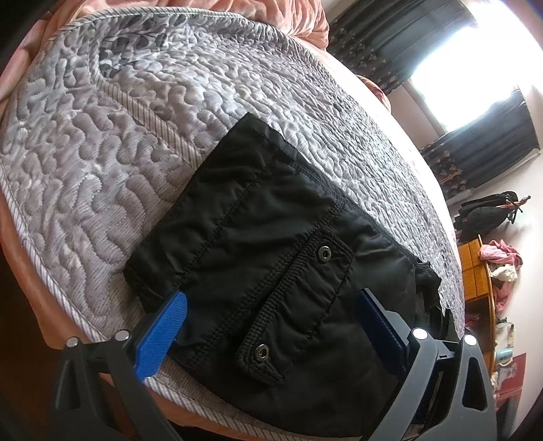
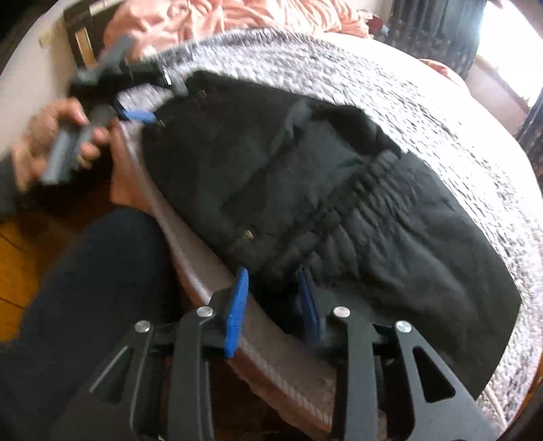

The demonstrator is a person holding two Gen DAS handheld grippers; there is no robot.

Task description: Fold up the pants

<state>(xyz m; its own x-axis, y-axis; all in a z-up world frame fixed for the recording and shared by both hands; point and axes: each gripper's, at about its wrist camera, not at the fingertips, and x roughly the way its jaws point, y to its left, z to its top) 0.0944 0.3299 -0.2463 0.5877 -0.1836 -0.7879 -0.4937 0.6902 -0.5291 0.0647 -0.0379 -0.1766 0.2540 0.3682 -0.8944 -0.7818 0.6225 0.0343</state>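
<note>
The black pants [image 1: 271, 257] lie partly folded on the quilted mattress [image 1: 135, 135] of the bed, close to its near edge. The waistband [image 2: 356, 210] is bunched just ahead of the right hand-held gripper [image 2: 273, 298].

**Gripper state.** The left hand-held gripper [image 1: 271, 315] is released: its blue fingers [image 1: 163, 336] stand wide apart on either side of the snap flap [image 1: 298, 298], and neither can be seen pressing the cloth. The right hand-held gripper stands part-open with a fold of dark fabric between its fingers; no pad is seen pressing on it, though the view is blurred.

**Step in hand (judged).** Flattening and squaring the folded stack.
- Seat the fabric deep between the fingers before clenching, so that all layers are caught.
- Draw the waistband outward to remove the gathers.
- Align seams before the next fold.

**Edges and room.**
- The mattress edge [image 2: 190, 251] runs directly below both hand-held grippers; cloth pulled toward them could slide off.
- Ahead of the hand-held grippers the mattress is bare up to the pink bedding [image 2: 237, 20].
- The person's leg [image 2: 101, 288] stands beside the right hand-held gripper.
</note>
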